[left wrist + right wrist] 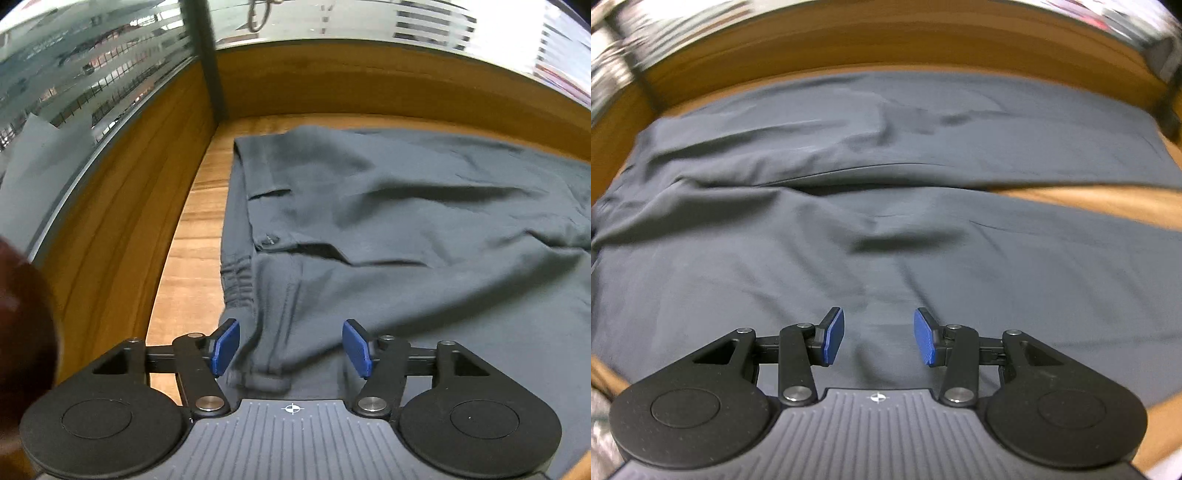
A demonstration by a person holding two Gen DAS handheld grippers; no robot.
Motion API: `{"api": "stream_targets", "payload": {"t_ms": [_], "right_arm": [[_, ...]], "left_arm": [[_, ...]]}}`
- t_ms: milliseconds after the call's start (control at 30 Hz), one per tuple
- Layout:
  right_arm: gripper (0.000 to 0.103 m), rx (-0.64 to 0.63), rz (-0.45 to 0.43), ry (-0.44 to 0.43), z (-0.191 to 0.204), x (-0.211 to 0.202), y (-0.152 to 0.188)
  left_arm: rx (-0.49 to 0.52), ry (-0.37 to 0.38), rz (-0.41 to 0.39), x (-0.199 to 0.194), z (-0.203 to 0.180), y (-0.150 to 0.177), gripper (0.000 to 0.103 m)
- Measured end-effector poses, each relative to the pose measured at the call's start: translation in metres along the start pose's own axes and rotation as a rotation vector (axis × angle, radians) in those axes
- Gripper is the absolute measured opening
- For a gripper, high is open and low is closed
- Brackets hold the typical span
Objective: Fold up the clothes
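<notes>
Left wrist view: we see dark grey trousers point(388, 221) spread flat on a wooden bench point(192, 258), elastic waistband point(238, 280) toward the left edge, a slit pocket point(269, 194) facing up. Our left gripper point(291, 347) hangs low over the waistband corner, its blue pads point(225, 345) wide apart and empty. In the right wrist view, our right gripper point(879, 339) hovers above a trouser leg point(849, 266), pads likewise spread, holding nothing. A raised wooden rim point(369, 81) and glass point(92, 74) enclose the bench.
</notes>
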State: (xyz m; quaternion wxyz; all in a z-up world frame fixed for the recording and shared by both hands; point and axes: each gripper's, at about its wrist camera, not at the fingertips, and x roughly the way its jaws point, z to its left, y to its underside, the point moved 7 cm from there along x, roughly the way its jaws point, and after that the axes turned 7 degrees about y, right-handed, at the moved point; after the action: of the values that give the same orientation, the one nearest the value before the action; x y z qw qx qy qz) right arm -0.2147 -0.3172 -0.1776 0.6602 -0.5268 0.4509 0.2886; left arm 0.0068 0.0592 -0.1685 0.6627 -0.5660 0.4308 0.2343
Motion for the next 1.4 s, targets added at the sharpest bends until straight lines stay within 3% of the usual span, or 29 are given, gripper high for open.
{"api": "stream_targets", "payload": {"t_ms": [200, 400, 733, 1000, 1067, 1100, 1133, 1200, 1400], "right_arm": [[0.054, -0.250, 0.021, -0.104, 0.033, -0.003, 0.024], [0.054, -0.483, 0.031, -0.221, 0.078, -0.007, 0.055], [0.062, -0.733, -0.026, -0.302, 0.146, -0.002, 0.087], [0.063, -0.902, -0.058, -0.317, 0.173, 0.004, 0.095], [0.053, -0.908, -0.080, -0.308, 0.176, 0.003, 0.093], [0.033, -0.911, -0.090, -0.301, 0.177, 0.002, 0.091], [0.021, -0.913, -0.101, -0.295, 0.178, 0.000, 0.089], [0.013, -0.891, -0.132, -0.282, 0.176, -0.008, 0.080], [0.009, -0.804, -0.220, -0.236, 0.163, -0.034, 0.048]], "left_arm": [[-0.014, 0.030, 0.062, -0.026, -0.008, 0.038, 0.069], [0.070, 0.048, 0.092, -0.041, -0.022, 0.075, 0.072], [0.083, 0.037, 0.108, -0.048, -0.024, 0.104, 0.084], [0.228, 0.027, 0.121, -0.050, -0.038, 0.121, 0.091], [0.288, 0.029, 0.121, -0.050, -0.044, 0.125, 0.094], [0.323, 0.030, 0.122, -0.049, -0.048, 0.127, 0.094], [0.358, 0.031, 0.123, -0.048, -0.051, 0.128, 0.094], [0.403, 0.038, 0.116, -0.046, -0.056, 0.128, 0.095], [0.538, 0.059, 0.096, -0.037, -0.072, 0.127, 0.096]]}}
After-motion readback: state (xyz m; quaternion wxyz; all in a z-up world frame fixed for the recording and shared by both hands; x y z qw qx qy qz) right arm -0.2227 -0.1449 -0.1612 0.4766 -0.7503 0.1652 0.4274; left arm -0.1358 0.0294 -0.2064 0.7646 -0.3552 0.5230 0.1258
